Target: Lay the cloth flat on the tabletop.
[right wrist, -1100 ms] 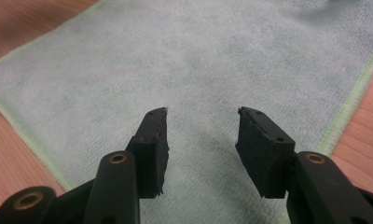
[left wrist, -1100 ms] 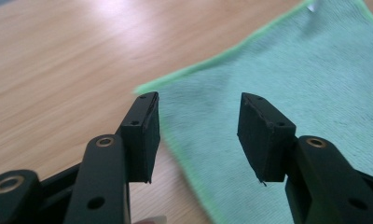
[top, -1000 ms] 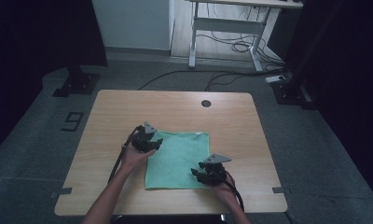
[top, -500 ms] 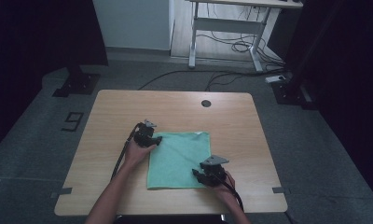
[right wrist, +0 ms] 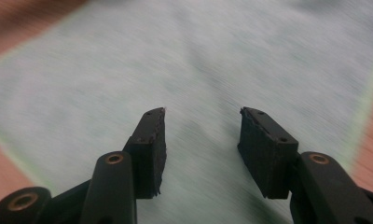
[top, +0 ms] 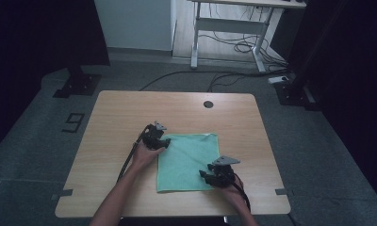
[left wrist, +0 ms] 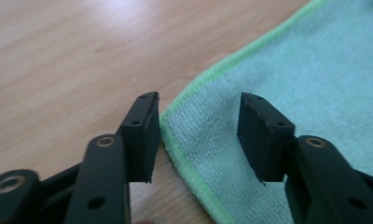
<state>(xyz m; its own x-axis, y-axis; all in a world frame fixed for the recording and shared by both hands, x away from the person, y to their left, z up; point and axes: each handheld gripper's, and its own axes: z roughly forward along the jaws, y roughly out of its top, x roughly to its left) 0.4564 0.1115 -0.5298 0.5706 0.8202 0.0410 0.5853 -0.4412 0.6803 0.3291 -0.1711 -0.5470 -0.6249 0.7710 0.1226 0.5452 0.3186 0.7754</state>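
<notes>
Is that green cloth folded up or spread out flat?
Spread flat: the green cloth lies as one smooth sheet on the table, all four edges showing.

Across the upper half of the high view, the desk (top: 130, 113) is being left bare, so free passage is being offered there apart from a small dark round hole (top: 208, 104) near the upper middle. The lower middle is being covered by the flat green cloth (top: 189, 160), lying low and blocking nothing above it. Room at the cloth's upper left corner is being taken by the left gripper (top: 159, 140), and room at its lower right by the right gripper (top: 206, 176). Bare wood is being left along both side edges.
</notes>
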